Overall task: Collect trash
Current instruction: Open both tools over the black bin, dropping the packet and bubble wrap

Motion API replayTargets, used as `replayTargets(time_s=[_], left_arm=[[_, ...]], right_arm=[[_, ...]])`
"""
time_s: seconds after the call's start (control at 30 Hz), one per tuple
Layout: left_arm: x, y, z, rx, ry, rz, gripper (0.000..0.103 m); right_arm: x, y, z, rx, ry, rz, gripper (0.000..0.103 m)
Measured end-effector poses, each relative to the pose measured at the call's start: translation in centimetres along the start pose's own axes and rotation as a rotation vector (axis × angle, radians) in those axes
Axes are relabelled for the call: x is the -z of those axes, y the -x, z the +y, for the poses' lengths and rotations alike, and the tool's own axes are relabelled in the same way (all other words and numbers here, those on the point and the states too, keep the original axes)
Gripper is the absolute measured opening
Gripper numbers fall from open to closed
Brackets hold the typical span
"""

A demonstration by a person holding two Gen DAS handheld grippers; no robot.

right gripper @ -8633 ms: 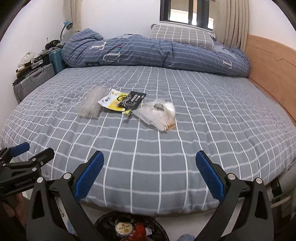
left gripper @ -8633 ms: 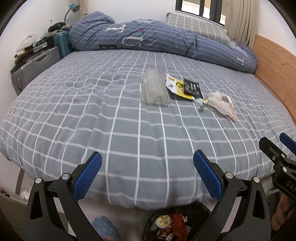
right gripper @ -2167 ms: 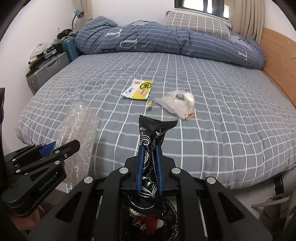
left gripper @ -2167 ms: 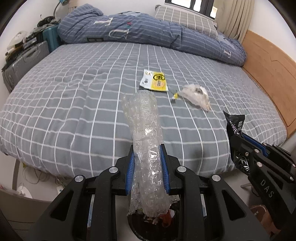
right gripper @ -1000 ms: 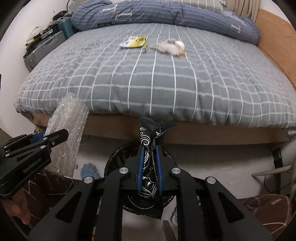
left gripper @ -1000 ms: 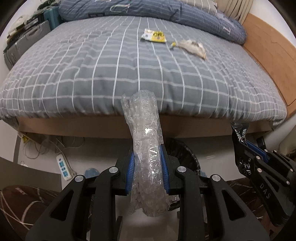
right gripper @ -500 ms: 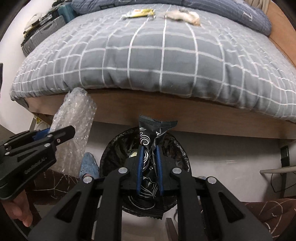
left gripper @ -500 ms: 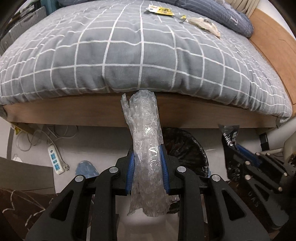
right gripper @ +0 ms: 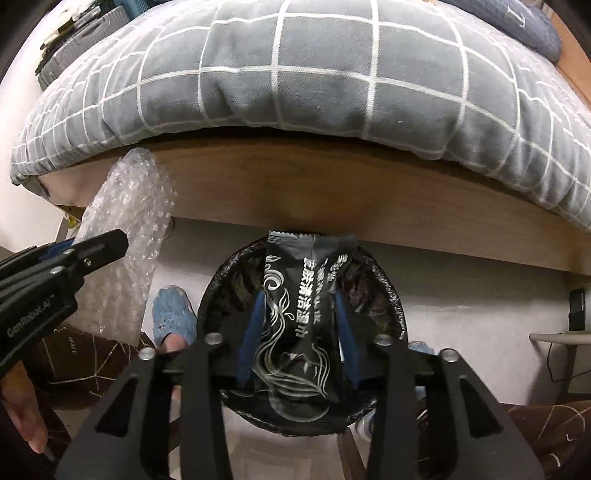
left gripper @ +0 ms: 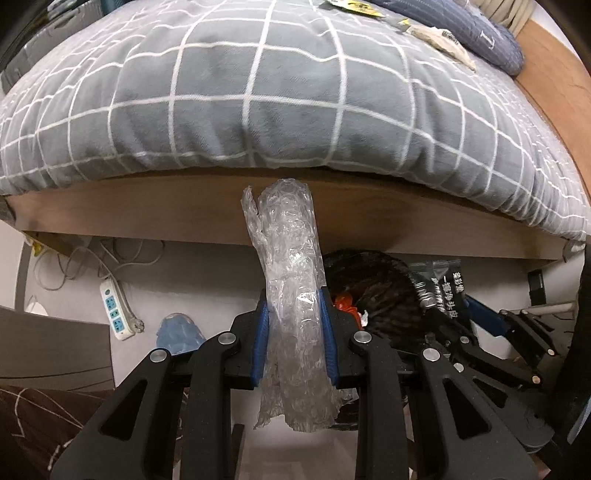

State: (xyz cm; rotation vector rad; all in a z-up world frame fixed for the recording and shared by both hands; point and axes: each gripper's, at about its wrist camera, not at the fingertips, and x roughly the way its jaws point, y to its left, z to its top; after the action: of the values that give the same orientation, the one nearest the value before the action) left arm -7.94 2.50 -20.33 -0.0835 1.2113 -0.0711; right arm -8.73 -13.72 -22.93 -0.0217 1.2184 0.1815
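My left gripper (left gripper: 293,325) is shut on a roll of clear bubble wrap (left gripper: 291,280), held upright just left of the black-lined trash bin (left gripper: 388,284). The roll also shows in the right wrist view (right gripper: 125,221). My right gripper (right gripper: 297,317) has opened over the bin (right gripper: 391,302); the black wipe packet (right gripper: 301,302) lies loose between its blue pads (right gripper: 251,328), over the bin's mouth. The packet shows in the left wrist view (left gripper: 439,284) too. A yellow wrapper (left gripper: 354,5) and a crumpled clear bag (left gripper: 439,40) lie far off on the bed.
The bed's wooden frame (right gripper: 332,199) and the grey checked duvet (left gripper: 258,92) overhang just beyond the bin. A power strip with cables (left gripper: 114,306) and a blue slipper (right gripper: 173,314) lie on the floor to the left. My legs in brown trousers are below.
Both grippers have dropped lower and closer to the bin. The right gripper's jaws have spread apart, letting go of the black packet. The left gripper still grips the bubble wrap.
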Motion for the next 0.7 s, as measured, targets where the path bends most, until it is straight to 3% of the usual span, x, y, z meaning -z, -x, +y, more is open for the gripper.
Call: replayTargets(time_s=[0.07,0.37,0.5,0.7], left_arm=[[0.0,-0.2,0.0,-0.002,-0.001,0.006,0.024],[0.4,-1.5,-2.2,0.015,-0.048,0.033,0.024],[0.5,-2.0,-3.8,0.028,-0.074,0.036,0.024],[0.9,-2.4,-6.5,0.043,-0.120,0.045,0.024]], right_arm=[[0.1,0.0,0.0,0.005,-0.002,-0.013,0.056],[0.7,1.6,-3.0,0.065,-0.053,-0.064,0.085],[1.2,2.2,-5.2,0.114,-0.079,-0.081,0.093],[1.4,3.0,-8.0,0.161,-0.137,-0.082,0.095]])
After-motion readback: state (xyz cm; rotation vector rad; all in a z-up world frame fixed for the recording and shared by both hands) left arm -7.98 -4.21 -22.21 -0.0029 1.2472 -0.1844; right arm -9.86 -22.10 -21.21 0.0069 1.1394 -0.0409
